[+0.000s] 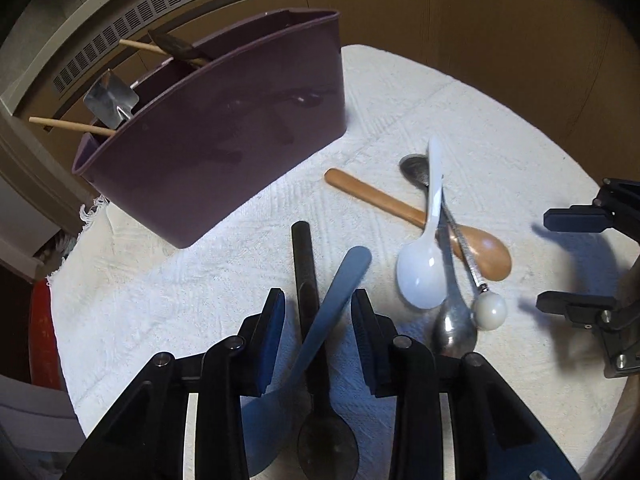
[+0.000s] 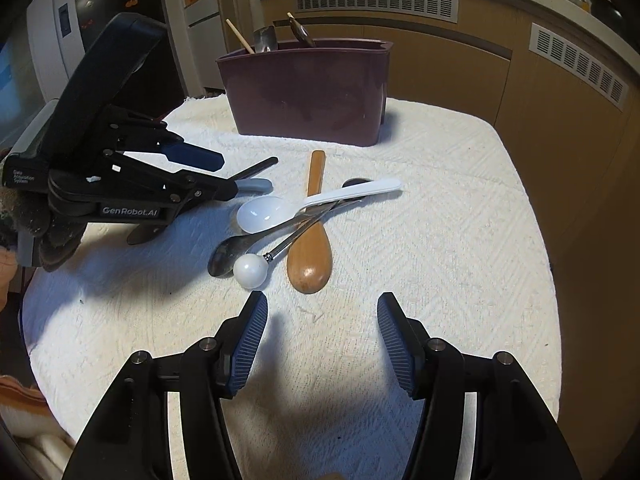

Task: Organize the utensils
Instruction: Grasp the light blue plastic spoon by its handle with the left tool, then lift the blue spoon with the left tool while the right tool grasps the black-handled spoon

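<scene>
Left tool (image 1: 318, 312) tilted down astride blue spoon (image 1: 340, 284)

White textured cloth (image 2: 440, 240) covers the round tabletop, frayed fringe at one edge seen in left wrist view. Behind it: tan cabinet fronts (image 2: 440, 68) w/ slotted white vent grilles (image 2: 376, 2), pale countertop edge running above. Another grille (image 2: 576, 60) further along the curve. Far left in right wrist view, a white appliance (image 2: 60, 40) w/ dark panel, plus an open shelf unit beside it, contents too small to make out. Something red (image 1: 40, 332) low beside the table, partly hidden.
</scene>
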The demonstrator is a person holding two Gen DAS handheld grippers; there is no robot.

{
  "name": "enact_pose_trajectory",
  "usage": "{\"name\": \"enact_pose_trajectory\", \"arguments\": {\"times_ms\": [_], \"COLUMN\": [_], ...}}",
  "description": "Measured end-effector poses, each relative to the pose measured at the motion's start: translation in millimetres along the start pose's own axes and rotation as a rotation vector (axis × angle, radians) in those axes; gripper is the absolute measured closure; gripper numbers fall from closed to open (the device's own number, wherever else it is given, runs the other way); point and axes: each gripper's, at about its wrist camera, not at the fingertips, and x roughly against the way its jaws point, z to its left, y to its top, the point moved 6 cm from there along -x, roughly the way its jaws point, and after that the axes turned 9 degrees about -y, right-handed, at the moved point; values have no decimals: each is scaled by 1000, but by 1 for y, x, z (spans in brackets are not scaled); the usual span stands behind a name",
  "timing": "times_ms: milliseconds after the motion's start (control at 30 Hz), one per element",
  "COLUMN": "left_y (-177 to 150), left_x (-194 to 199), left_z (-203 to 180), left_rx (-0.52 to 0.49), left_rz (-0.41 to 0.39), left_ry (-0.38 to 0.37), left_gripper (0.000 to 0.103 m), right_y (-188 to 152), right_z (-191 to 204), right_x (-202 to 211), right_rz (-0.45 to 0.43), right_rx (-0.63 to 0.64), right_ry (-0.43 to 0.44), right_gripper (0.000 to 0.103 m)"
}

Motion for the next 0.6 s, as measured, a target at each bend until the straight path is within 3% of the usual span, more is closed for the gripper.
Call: {"name": "enact_pose_trajectory", "arguments": {"times_ms": [133,167,333,600], "left_y": [-5,-6,-13,-25], "left_x": [-5,-4,6,64], "left_z": [-3,-4,3,28], "left_rx": [-9,-3,87,325], "left_rz": [13,12,-27,-250], "left_ry": [-1,-3,-3,-45], "left_gripper": [78,85,94,95], "right_y": [-1,-1,1,11], "right_z": [0,0,-2,-5], "right_x": [-3,-4,-1,2], "right_rz": [6,6,-1,-6], "right_rx": [-3,-4,-9,-22], "right_ry": [10,11,8,16], "right_gripper": [45,45,45,45]}}
